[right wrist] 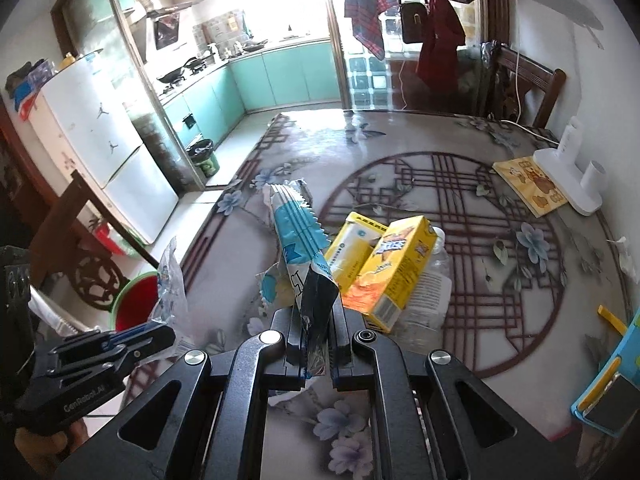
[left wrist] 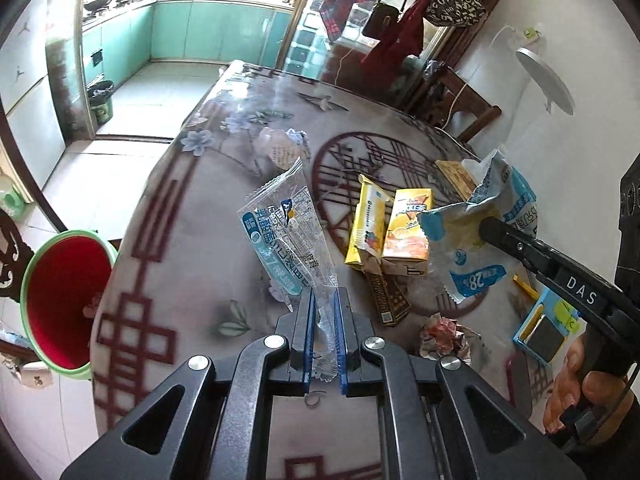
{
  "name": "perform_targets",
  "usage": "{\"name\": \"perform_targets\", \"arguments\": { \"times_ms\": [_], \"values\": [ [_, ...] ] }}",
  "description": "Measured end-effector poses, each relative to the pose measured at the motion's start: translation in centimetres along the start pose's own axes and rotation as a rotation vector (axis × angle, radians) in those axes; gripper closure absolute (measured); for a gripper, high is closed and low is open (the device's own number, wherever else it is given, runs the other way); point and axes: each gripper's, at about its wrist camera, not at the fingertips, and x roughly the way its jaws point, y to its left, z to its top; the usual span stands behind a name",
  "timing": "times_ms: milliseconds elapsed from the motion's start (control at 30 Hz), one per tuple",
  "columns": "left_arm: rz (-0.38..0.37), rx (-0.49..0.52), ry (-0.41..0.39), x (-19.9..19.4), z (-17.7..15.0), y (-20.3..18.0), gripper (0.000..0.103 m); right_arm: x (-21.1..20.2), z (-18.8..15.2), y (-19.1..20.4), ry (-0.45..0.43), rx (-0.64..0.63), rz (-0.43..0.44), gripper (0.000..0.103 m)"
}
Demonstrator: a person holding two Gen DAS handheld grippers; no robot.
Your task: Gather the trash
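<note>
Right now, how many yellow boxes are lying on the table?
2. A yellow snack box and a paler yellow carton lie side by side, touching, mid-table on the round red pattern. More could hide beneath them.

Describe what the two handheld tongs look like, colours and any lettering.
Both are matte black frames with silver round rivets at the pivots. The left tongs have blue pads; in the right view their body reads GenRobot.AI. The right tongs look alike, and white letters DAS show on them in the left view.
</note>
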Motion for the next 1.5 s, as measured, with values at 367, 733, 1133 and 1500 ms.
{"name": "perform_targets", "arguments": {
  "times_ms": [367, 733, 1133, 1500],
  "values": [
    [0.025, -0.027, -0.008, -0.9, 0.2, 2.3, 0.096, 0.2, 0.3, 2.2, -0.005, -0.017, 0.012, 0.096],
    [0.043, -0.066, -0.006, -1.3, 0.1, 4.5, 0.096, 1.1, 0.4, 3.9, 0.012, -0.028, 0.021, 0.096],
    [0.083, -0.105, -0.024, -2.3, 0.5, 8.1, 0.096, 2.2, 1.0, 6.6, 0.021, -0.058, 0.044, 0.096],
    [0.099, -0.147, -0.028, -3.1, 0.5, 12.3, 0.096, 3.6, 1.6, 10.0, 0.035, -0.098, 0.053, 0.096]
  ]
}}
